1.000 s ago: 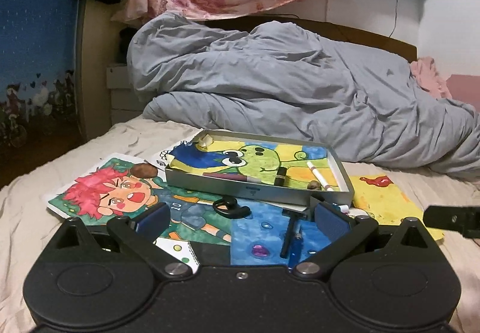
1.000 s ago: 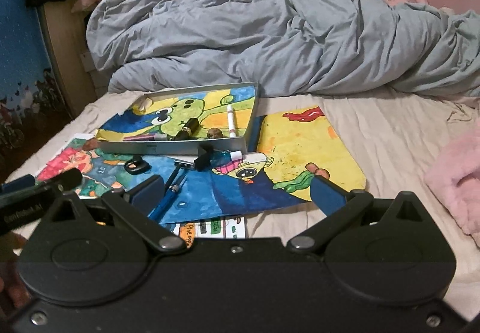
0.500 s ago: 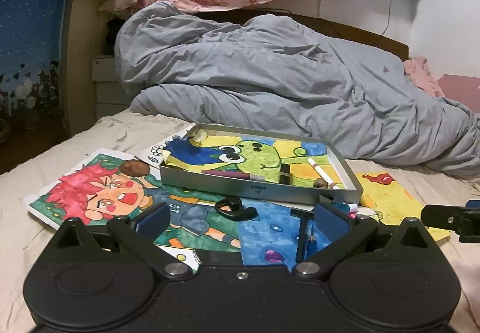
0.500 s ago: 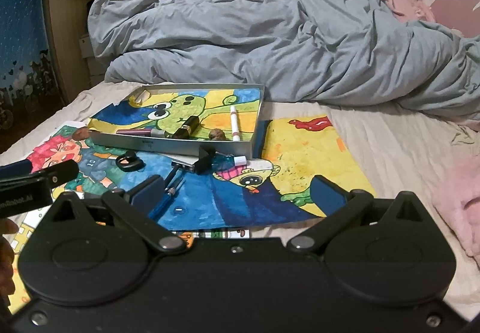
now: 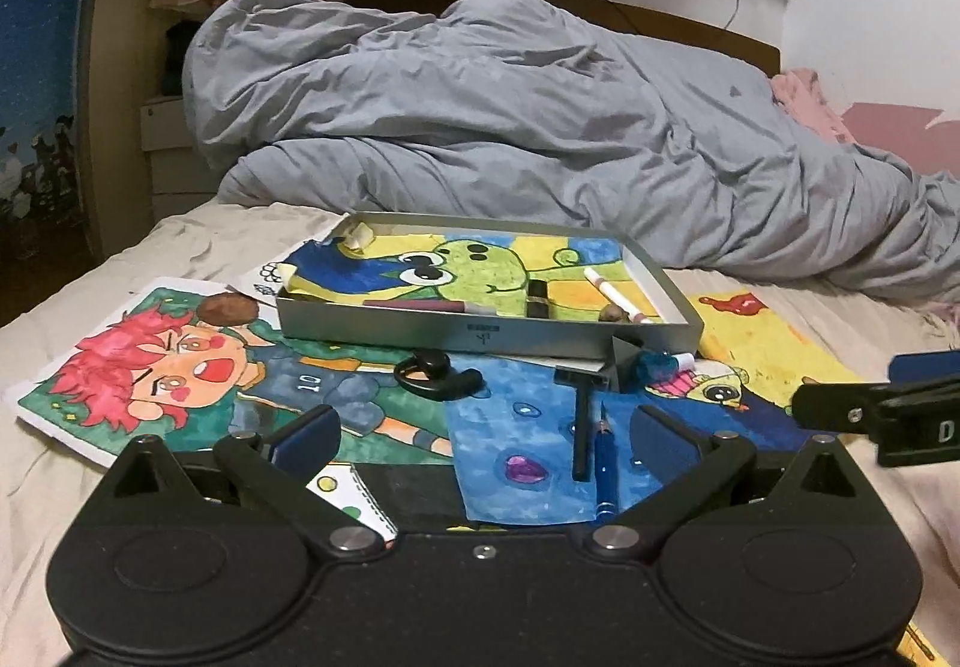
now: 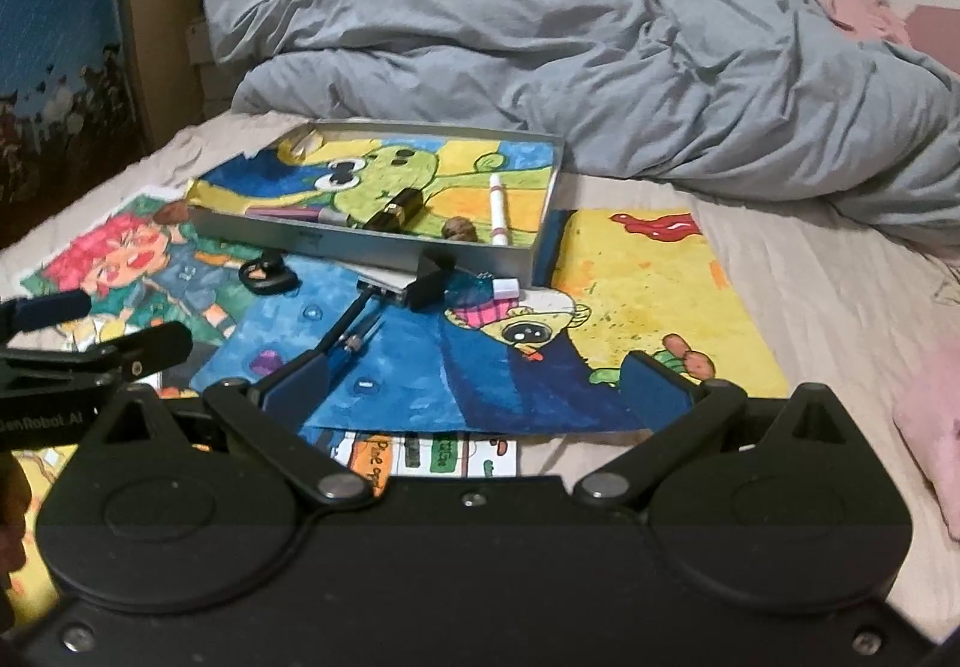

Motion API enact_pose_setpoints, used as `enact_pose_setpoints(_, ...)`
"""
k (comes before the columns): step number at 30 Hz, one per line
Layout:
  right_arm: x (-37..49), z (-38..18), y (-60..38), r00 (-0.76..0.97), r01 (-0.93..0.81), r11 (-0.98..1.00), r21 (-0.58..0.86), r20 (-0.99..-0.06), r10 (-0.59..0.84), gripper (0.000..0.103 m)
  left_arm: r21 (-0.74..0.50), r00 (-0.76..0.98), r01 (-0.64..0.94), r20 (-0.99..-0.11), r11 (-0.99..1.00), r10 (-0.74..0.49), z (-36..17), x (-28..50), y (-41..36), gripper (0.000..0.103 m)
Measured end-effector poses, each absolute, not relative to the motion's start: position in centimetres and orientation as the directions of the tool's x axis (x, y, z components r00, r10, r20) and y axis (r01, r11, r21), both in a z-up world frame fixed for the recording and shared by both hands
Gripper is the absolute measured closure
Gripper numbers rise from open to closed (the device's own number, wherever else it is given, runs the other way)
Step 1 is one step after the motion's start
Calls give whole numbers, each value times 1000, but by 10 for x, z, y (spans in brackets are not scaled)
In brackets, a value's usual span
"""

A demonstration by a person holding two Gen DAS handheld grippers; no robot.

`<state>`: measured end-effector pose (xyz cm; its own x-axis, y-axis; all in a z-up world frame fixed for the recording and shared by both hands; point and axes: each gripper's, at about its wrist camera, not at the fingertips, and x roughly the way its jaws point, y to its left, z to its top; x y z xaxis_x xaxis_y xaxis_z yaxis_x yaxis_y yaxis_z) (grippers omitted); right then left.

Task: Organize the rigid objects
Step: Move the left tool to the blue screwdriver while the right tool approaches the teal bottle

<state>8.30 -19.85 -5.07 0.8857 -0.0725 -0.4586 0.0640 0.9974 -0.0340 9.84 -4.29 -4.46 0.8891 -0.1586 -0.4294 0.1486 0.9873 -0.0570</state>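
Note:
A grey metal tray (image 5: 480, 334) (image 6: 360, 244) lies on the bed, lined with a frog drawing, holding a white marker (image 5: 615, 295) (image 6: 497, 208), a black tube (image 5: 536, 298) (image 6: 399, 208), a purple pen (image 5: 420, 305) and a walnut (image 6: 459, 229). In front of it lie a black earpiece (image 5: 435, 374) (image 6: 267, 274), a black razor (image 5: 579, 415) (image 6: 354, 316), a blue pen (image 5: 606, 466), a black clip (image 6: 429, 277) and a small teal bottle (image 5: 657, 364) (image 6: 480, 287). A brown nut (image 5: 228, 308) sits on the red-haired drawing. My left gripper (image 5: 486, 433) and right gripper (image 6: 477, 385) are both open and empty, short of these things.
Several coloured drawings (image 6: 648, 289) are spread over the beige sheet. A rumpled grey duvet (image 5: 510, 126) fills the far side of the bed. A pink cloth (image 6: 930, 427) lies at the right. The right gripper's finger (image 5: 870, 409) shows at the right of the left wrist view.
Both grippers have shifted slightly and come a little closer to the tray and the loose things. Both stay open. Nothing on the bed has moved.

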Motion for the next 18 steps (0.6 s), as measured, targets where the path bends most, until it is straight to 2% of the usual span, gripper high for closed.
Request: enact_pose_setpoints(18,106,-74,-190,852,-17,992,-122,-521,-49,1,-52,849,234,-476,971,-230,-62,117,-46,1)
